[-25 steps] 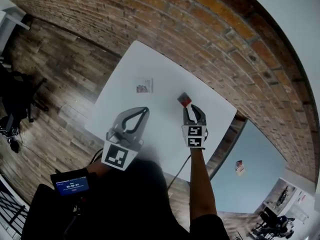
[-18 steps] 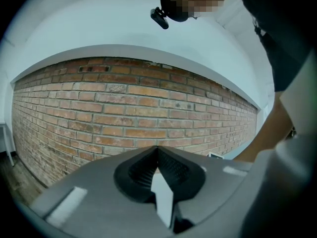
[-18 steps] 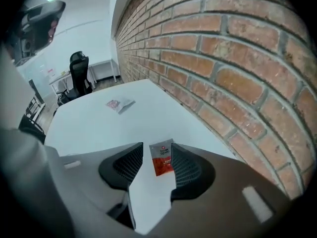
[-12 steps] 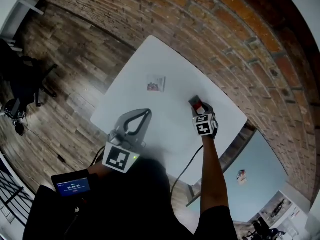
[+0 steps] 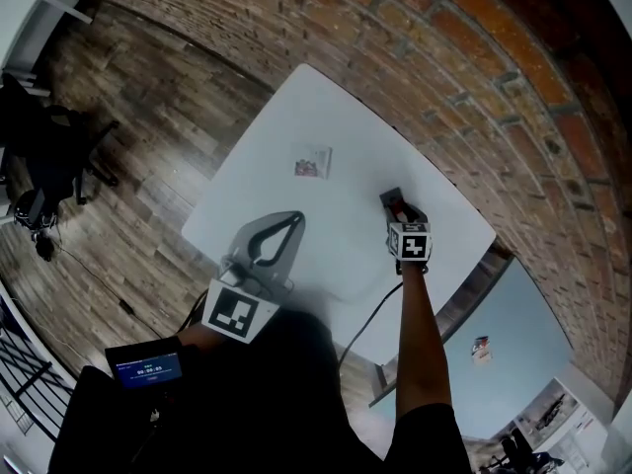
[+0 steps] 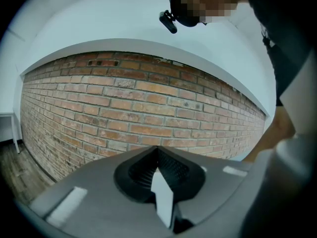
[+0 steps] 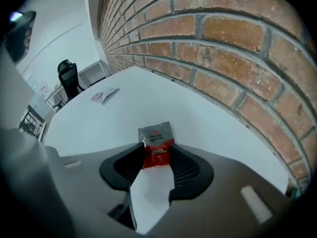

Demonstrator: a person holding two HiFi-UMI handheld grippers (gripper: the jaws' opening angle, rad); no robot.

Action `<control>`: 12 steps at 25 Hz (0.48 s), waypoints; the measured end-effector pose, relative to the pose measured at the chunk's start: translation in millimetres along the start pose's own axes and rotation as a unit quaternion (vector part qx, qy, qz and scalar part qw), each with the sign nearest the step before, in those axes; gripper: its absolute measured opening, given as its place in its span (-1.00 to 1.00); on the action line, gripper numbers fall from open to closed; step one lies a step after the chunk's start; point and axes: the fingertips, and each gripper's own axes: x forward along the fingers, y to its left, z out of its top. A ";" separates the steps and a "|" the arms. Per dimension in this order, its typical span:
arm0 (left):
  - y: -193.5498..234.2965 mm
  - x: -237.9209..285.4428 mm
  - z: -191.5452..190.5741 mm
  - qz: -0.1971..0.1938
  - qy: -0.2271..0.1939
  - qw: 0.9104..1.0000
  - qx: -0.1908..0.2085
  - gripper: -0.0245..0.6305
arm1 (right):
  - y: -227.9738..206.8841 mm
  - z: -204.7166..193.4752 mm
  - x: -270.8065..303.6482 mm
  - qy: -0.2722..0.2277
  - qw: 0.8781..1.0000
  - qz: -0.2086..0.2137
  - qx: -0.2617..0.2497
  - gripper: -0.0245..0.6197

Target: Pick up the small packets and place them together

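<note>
Right gripper point(image 7: 157, 153) is pointing steeply down at the white table point(image 5: 286, 126), near the edge by the brick wall. Its jaws are standing partway apart, having just been closing slightly. A small packet point(image 7: 156, 142) is lying flat on the table between the tips: glossy foil, silver printed band on top, red lower half. A second packet point(image 5: 312, 162), pale with a reddish patch, is lying well apart. Left gripper point(image 5: 293, 217) is hovering over the table's near edge, jaws together, holding nothing.
</note>
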 end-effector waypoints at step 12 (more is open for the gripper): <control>-10.7 -3.4 -0.6 -0.021 0.000 1.000 0.003 -0.93 | 26.7 -11.3 -35.1 -0.040 0.998 -0.016 -0.045 -0.45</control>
